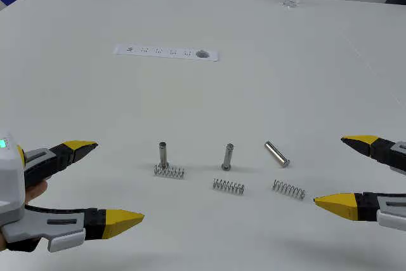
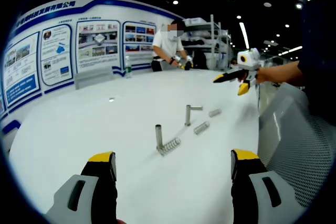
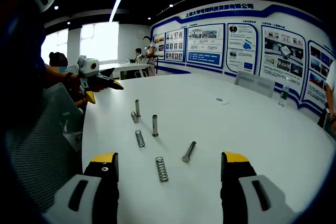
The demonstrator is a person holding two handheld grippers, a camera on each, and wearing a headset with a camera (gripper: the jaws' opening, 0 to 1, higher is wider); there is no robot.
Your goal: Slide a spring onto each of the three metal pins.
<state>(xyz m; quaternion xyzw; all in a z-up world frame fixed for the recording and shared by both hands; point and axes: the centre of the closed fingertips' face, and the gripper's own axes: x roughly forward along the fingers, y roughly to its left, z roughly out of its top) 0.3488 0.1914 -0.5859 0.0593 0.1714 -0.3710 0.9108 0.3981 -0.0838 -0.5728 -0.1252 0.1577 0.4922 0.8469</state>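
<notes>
- The left gripper (image 1: 119,182) and right gripper (image 1: 328,169) are held wide open, empty, over the table (image 1: 76,93).
- Between them the left spring (image 1: 169,171), middle spring (image 1: 228,186) and right spring (image 1: 288,188) are laid flat.
- Just behind, the left pin (image 1: 163,155) and middle pin (image 1: 228,157) are stood upright; the right pin (image 1: 276,154) is laid down.

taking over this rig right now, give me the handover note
left tool: open, empty, left of the parts.
right tool: open, empty, right of the parts.
left pin and middle pin stand upright; right pin lies flat on the table.
One spring lies in front of each pin: left spring, middle spring, right spring.
Done: nothing, no spring is on a pin.
Left: all three.
</notes>
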